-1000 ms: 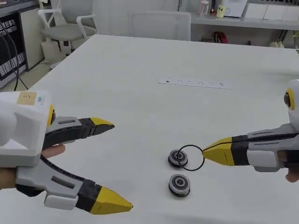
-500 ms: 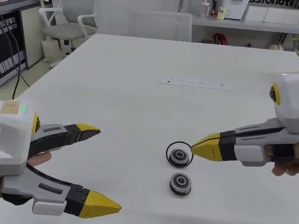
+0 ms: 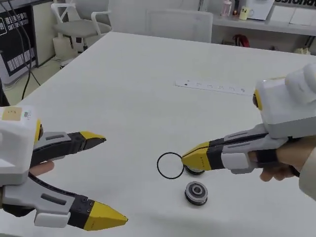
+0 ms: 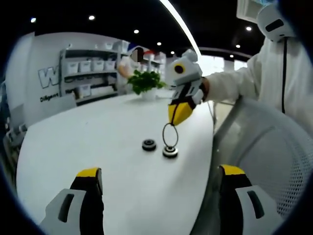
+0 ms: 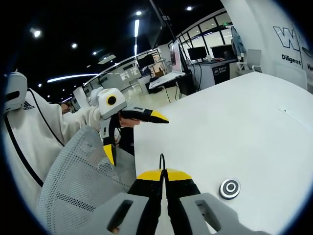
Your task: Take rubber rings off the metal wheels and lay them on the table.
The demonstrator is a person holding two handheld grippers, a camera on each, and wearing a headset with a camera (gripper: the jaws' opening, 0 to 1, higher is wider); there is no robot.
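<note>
The right tool (image 3: 183, 159) - yellow-tipped jaws pressed together on a thin black rubber ring (image 3: 170, 165), which hangs from the tips just beside a small round metal wheel (image 3: 194, 171) partly hidden behind the jaws. A second metal wheel (image 3: 196, 191) lies near it on the white table (image 3: 133, 89). The left tool (image 3: 115, 177) - jaws wide apart, holding nothing, well apart from both wheels.

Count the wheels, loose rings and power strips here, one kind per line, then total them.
Wheels: 2
Ring, held in the right tongs: 1
Power strip: 1
Total: 4
</note>
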